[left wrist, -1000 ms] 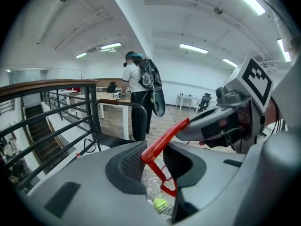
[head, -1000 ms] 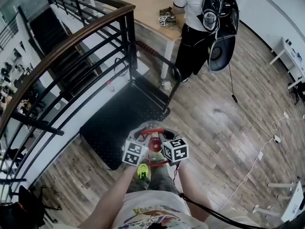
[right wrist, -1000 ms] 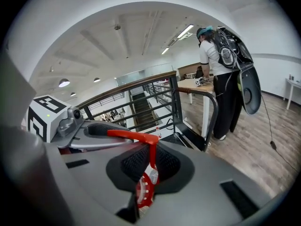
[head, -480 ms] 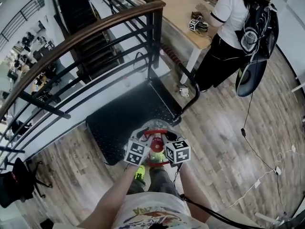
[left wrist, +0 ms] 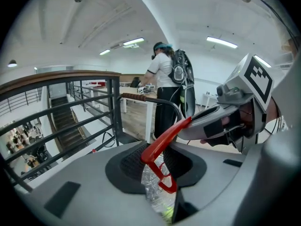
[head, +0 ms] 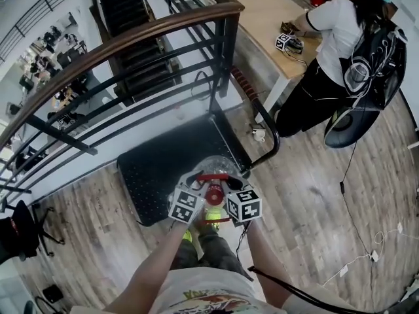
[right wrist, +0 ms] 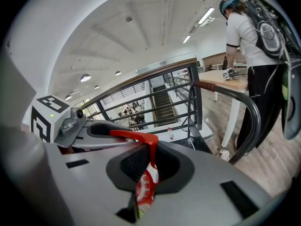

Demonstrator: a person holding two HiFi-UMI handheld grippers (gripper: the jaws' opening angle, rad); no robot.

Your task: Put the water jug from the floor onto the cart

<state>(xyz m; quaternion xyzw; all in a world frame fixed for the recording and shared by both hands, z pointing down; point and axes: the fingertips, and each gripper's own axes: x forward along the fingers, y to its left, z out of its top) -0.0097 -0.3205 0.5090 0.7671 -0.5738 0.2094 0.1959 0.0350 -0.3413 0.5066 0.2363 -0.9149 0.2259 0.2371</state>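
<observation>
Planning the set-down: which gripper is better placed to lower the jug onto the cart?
Probably left: both clamp the red handle, but the left gripper faces the cart's bare deck; the right gripper is nearer its push bar.

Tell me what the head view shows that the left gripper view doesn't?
Only the head view shows the holder's shirt and the white cable on the floor. Only the left gripper view shows the ceiling lights. Both show the jug with its red handle, the railing, the stairs, and the person with a backpack at the table.
</observation>
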